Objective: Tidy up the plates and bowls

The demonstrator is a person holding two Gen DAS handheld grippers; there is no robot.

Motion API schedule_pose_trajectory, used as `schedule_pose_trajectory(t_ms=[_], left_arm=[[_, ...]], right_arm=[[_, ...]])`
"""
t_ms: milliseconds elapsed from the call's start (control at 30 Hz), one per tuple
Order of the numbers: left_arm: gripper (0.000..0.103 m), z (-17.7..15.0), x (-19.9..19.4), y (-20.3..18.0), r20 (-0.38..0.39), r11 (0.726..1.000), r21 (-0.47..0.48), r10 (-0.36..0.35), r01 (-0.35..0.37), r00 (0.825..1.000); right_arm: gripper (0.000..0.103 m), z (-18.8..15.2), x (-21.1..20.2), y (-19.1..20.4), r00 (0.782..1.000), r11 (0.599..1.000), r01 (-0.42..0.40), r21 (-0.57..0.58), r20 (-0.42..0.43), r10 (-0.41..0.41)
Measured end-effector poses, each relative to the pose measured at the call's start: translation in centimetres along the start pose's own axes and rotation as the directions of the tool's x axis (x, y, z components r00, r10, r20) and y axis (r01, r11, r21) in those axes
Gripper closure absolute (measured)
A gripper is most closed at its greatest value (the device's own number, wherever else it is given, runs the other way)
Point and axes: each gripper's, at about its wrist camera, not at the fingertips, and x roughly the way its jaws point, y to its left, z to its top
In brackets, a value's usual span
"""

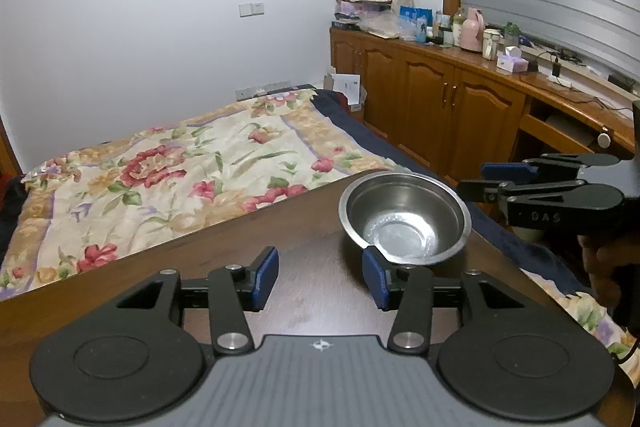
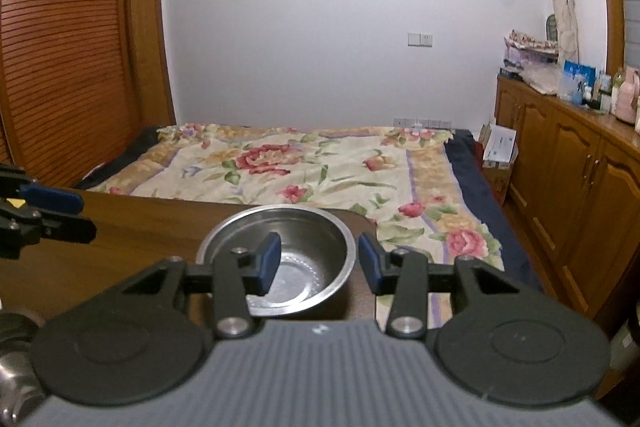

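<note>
Steel bowl (image 2: 280, 259) on table corner (image 1: 280, 227); both tools, left (image 1: 320, 279) and right (image 2: 318, 263), spread, gripping nothing.

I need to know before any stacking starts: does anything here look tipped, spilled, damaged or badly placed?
Only the steel bowl stands out: it sits upright and empty but close to the table's corner, beside the bed. No spill or damage shows. Both grippers are open and hold nothing.

A floral bedspread (image 2: 304, 167) (rumpled) lies beside wooden cabinets (image 1: 440, 99).
</note>
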Motion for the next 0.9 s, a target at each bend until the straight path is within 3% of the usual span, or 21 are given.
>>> schedule_pose_trajectory(t_ms=[900], left_arm=[[0.054,2.0,8.7,-0.1,-0.099,0.996,0.000,-0.094,0.094,0.991]], right_arm=[[0.059,-1.3,4.5,-2.0,0.995,0.994,-0.038,0.105,-0.085,0.047]])
